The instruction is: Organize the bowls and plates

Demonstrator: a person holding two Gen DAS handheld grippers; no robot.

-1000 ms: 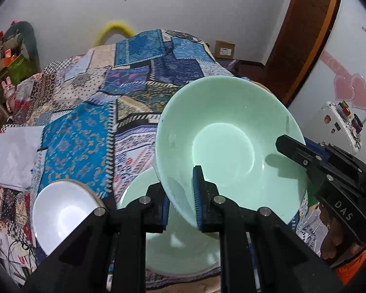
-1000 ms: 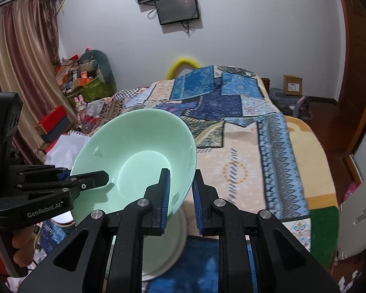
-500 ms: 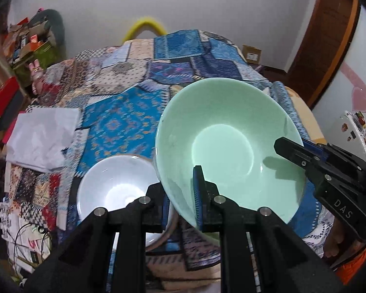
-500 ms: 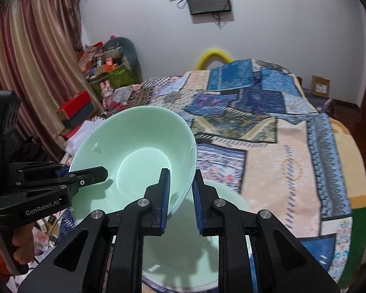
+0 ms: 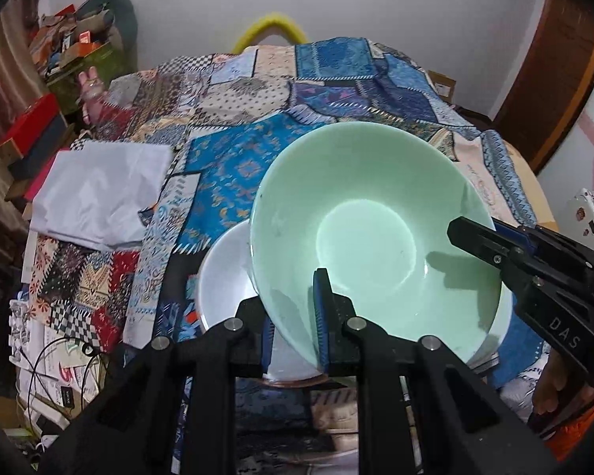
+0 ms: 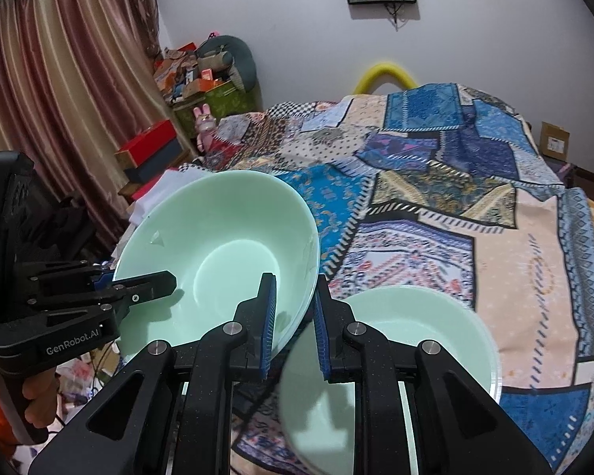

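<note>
The mint-green bowl (image 5: 372,237) hangs tilted in the air above the near end of the bed (image 5: 324,75), pinched by its rim on two opposite sides. The left hand-held gripper (image 5: 293,322) is closed on the near rim, one pad inside and one outside; the right hand-held gripper (image 6: 295,324) is clamped the same way on the bowl's right rim. Under it, on the patchwork bedspread, sits a white bowl (image 5: 225,281), and to the right a pale green plate (image 6: 396,356). The glazed rim looks slick, I'd say, so if the two hands drift apart or twist unevenly, the bowl could slip from a pad and drop onto the crockery below.
</note>
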